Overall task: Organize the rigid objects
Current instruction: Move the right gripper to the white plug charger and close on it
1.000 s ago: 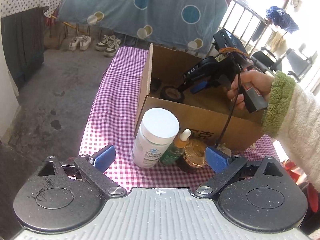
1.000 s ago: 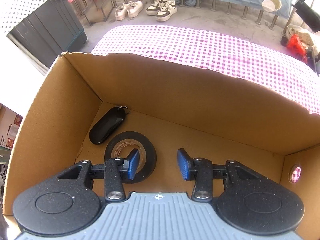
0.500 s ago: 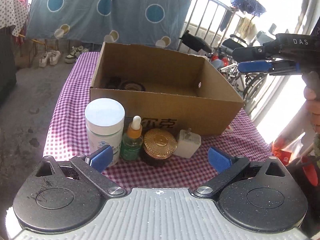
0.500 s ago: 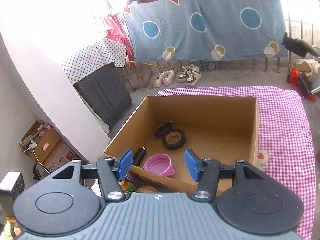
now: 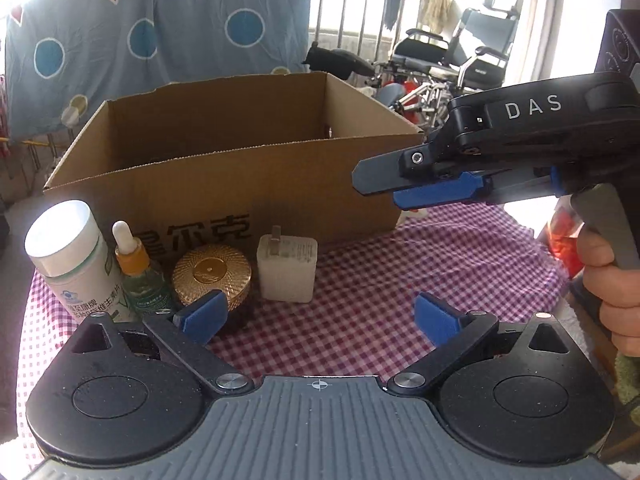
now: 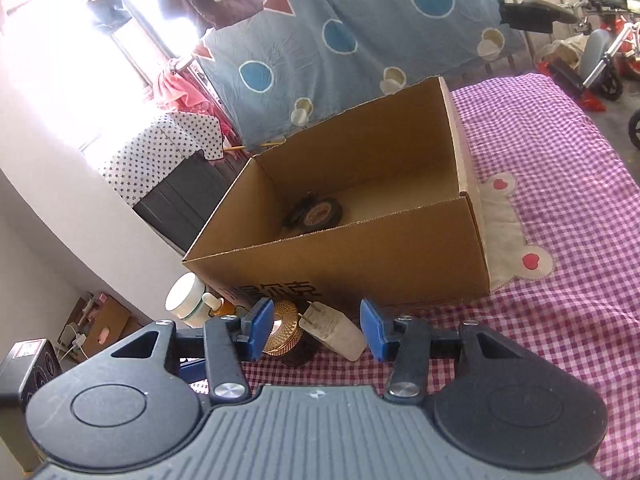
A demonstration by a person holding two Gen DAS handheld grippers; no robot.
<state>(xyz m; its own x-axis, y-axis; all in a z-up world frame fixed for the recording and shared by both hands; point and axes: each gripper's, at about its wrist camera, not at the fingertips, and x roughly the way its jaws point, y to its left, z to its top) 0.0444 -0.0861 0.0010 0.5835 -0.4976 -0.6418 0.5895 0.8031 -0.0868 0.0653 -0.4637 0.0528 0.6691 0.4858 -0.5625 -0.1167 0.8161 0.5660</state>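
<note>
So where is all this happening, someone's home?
Most likely a home balcony or enclosed porch. A patterned sheet hangs in front of a metal railing, a wheelchair is parked by the railing, and a table with a checked tablecloth holds a cardboard box.

Pouring in as hard daylight through the railing (image 5: pixel 360 20) and the window (image 6: pixel 120 40), blowing those areas out to white glare. Throwing the near wall of the cardboard box (image 5: pixel 248 184) and the bottles (image 5: pixel 80 264) into soft backlit shadow. Bending straight lines strongly at the fisheye edges, blurring slightly toward the corners, staying fairly sharp at centre.
</note>
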